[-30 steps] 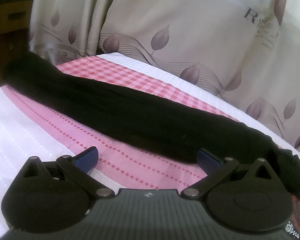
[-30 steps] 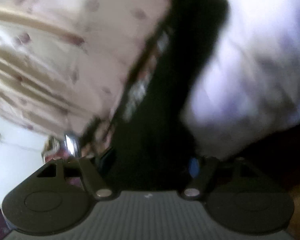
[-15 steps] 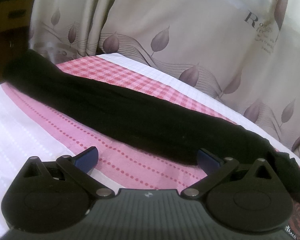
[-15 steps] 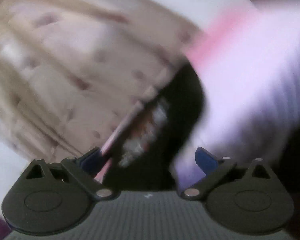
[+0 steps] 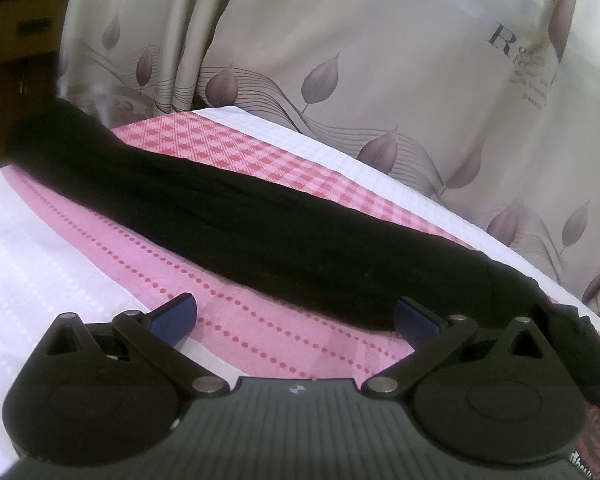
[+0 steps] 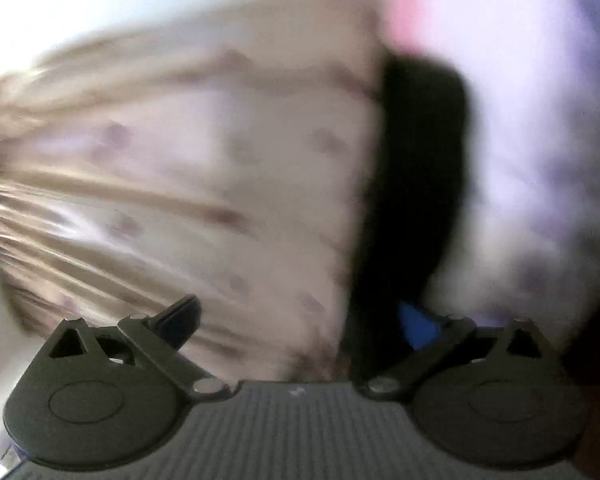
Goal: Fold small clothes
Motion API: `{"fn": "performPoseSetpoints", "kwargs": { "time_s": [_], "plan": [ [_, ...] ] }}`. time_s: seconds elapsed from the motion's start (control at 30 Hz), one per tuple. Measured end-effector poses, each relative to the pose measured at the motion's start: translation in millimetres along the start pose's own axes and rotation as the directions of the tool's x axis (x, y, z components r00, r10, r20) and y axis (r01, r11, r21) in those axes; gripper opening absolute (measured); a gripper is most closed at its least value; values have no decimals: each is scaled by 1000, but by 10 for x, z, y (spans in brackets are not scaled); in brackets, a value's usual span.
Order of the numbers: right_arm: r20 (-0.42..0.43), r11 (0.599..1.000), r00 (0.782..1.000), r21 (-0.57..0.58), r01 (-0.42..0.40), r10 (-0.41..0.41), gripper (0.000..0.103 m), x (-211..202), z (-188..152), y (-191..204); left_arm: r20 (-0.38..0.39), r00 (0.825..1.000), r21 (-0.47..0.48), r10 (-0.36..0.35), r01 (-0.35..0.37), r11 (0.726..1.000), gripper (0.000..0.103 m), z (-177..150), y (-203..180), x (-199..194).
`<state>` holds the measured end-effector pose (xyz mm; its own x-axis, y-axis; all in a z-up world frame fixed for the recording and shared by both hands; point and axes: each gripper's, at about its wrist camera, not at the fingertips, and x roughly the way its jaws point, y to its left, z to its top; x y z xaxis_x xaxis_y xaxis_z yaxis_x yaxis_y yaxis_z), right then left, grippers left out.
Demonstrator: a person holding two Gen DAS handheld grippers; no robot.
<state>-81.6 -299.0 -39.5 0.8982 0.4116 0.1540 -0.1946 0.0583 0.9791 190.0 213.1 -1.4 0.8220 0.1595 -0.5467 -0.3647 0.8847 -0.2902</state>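
Bedding point(image 5: 60, 240) in white and pink fills the left wrist view, with a leaf-print curtain point(image 5: 380, 60) behind and dark furniture point(image 5: 16, 40) far left. The black garment point(image 5: 260, 224) lies in a long band across the sheet; the left gripper point(image 5: 296, 316) gapes wide just near it, holding nothing. The right wrist view is blurred: the right gripper point(image 6: 300, 320) spreads wide, garment right of centre.

near: pink sheet point(image 5: 284, 332) bare | ahead: black garment point(image 5: 260, 232) | beyond: curtain point(image 5: 380, 60) blocks
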Motion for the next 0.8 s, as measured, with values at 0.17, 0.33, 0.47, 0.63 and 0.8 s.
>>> {"fn": "performPoseSetpoints", "kwargs": {
  "time_s": [0.17, 0.33, 0.47, 0.63, 0.8],
  "plan": [
    [24, 977, 986, -140, -160, 165, 103, -29, 274, 560, -2, 1000, 6, 2, -2, 1000, 103, 0, 5, 4],
    [137, 783, 947, -536, 316, -289, 103, 22, 515, 919, 2, 1000, -6, -5, 5, 1000, 103, 0, -11, 11],
    [173, 628, 865, -623, 467, -471, 79, 191, 728, 714, -1, 1000, 3, 0, 0, 1000, 103, -1, -8, 11],
    [108, 594, 785, -595, 542, -609, 64, 338, 700, 222, 2, 1000, -5, -6, 6, 1000, 103, -2, 13, 8],
    [-44, 654, 823, -631, 417, -566, 34, 546, 383, 209, -5, 1000, 13, 5, -5, 1000, 103, 3, -4, 17]
  ]
}}
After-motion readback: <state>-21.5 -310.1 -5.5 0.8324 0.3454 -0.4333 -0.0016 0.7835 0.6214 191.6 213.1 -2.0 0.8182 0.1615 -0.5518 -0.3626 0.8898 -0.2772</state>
